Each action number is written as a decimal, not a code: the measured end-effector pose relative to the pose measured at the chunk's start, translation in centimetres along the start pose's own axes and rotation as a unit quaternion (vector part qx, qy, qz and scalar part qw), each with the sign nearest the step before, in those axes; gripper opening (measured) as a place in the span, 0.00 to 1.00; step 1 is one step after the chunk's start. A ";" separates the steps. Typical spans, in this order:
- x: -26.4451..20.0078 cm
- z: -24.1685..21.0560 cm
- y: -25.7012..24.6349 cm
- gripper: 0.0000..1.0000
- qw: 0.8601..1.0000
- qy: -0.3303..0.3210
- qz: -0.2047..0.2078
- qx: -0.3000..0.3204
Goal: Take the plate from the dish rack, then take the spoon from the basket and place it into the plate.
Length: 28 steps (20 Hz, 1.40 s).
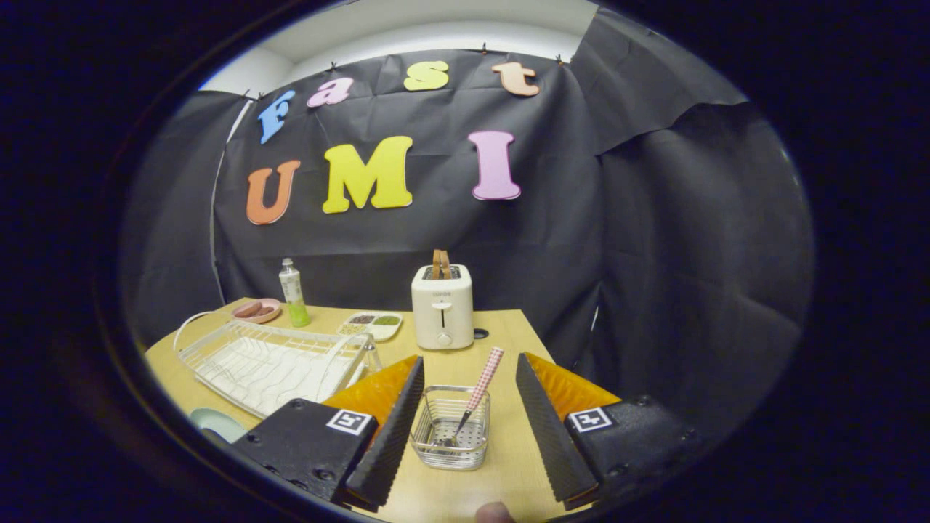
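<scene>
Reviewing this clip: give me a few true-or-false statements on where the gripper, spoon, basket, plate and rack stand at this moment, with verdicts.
1. The gripper is open, its fingers either side of the basket. True.
2. The spoon lies flat on the table. False: it stands tilted in the basket, handle up.
3. A plate stands in the dish rack. False: the rack's slots look bare; a pale green plate lies on the table in front of the rack.
4. A toaster stands beyond the basket. True.
5. The fingers press on the spoon. False: they are apart from it.
</scene>
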<state>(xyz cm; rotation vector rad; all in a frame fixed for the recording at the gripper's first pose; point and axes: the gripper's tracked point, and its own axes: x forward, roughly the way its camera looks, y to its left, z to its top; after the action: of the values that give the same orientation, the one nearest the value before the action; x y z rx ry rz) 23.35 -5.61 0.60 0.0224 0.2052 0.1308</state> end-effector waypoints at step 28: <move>7.0 2.6 -1.5 0.08 0.998 0.014 0.009 0.064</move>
<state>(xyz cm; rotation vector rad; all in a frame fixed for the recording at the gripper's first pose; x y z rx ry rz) 30.90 -6.16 1.70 0.1496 0.2408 0.1357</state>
